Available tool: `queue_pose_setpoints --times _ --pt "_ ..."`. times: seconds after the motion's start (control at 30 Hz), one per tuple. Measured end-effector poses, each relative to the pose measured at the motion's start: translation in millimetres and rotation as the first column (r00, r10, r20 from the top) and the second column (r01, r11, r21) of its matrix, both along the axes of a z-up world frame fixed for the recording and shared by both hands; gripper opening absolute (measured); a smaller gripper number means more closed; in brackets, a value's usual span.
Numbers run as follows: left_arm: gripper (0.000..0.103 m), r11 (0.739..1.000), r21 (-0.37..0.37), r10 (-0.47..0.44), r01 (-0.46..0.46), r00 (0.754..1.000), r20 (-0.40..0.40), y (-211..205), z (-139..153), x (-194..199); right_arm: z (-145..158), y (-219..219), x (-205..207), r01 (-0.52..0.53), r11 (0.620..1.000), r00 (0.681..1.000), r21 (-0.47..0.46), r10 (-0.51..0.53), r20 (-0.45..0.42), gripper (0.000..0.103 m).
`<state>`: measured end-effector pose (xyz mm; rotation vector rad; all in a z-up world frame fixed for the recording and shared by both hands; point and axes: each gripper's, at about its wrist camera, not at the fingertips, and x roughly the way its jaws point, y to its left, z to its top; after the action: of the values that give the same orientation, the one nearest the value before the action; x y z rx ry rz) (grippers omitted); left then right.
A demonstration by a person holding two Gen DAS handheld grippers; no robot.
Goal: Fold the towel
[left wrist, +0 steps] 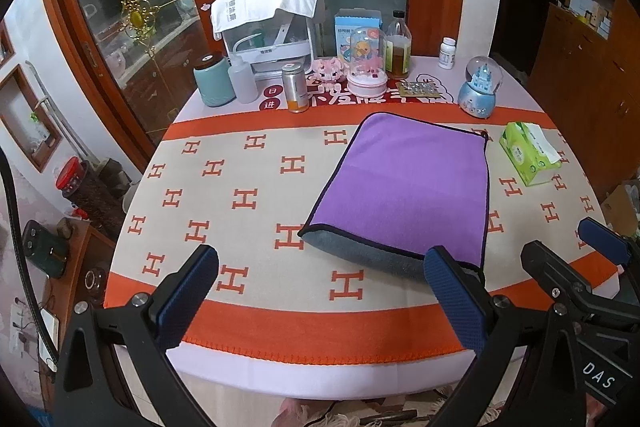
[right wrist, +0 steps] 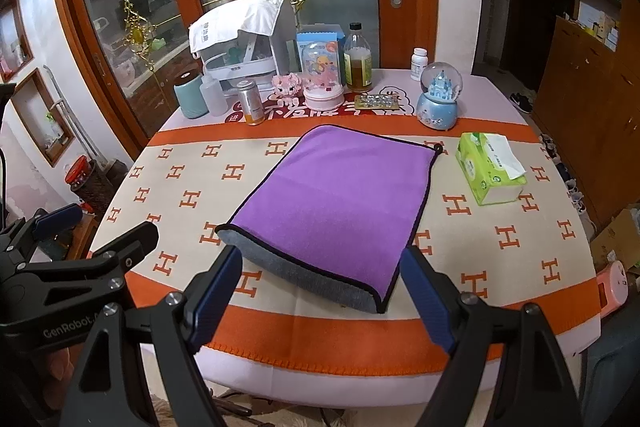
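The tabletop (right wrist: 520,267) wears an orange-bordered cloth with an H pattern. Mid-tabletop, the purple towel (right wrist: 340,195) lies folded, its grey underside showing toward the near edge. Along the far edge, a white lidded bin (right wrist: 240,43) holds bottles, and a glass bottle (right wrist: 357,57) holds amber liquid. The left gripper (left wrist: 320,291) and right gripper (right wrist: 320,295) are both spread wide, holding nothing.
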<state>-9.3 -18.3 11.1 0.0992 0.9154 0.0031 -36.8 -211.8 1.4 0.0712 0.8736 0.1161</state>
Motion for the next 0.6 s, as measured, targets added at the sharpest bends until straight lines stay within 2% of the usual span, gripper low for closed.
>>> queue_pose_setpoints --times 0.3,0.6 --pt "0.102 1.000 0.012 0.011 -0.011 1.000 0.012 -3.5 5.9 -10.2 0.1 -5.6 -7.3 -0.022 0.999 1.000 0.023 0.022 0.006 0.082" --pt "0.102 0.998 0.043 -0.039 0.037 0.998 0.047 -10.8 14.4 -7.9 -3.1 -15.7 -8.3 0.019 0.999 1.000 0.049 -0.019 0.000 0.082"
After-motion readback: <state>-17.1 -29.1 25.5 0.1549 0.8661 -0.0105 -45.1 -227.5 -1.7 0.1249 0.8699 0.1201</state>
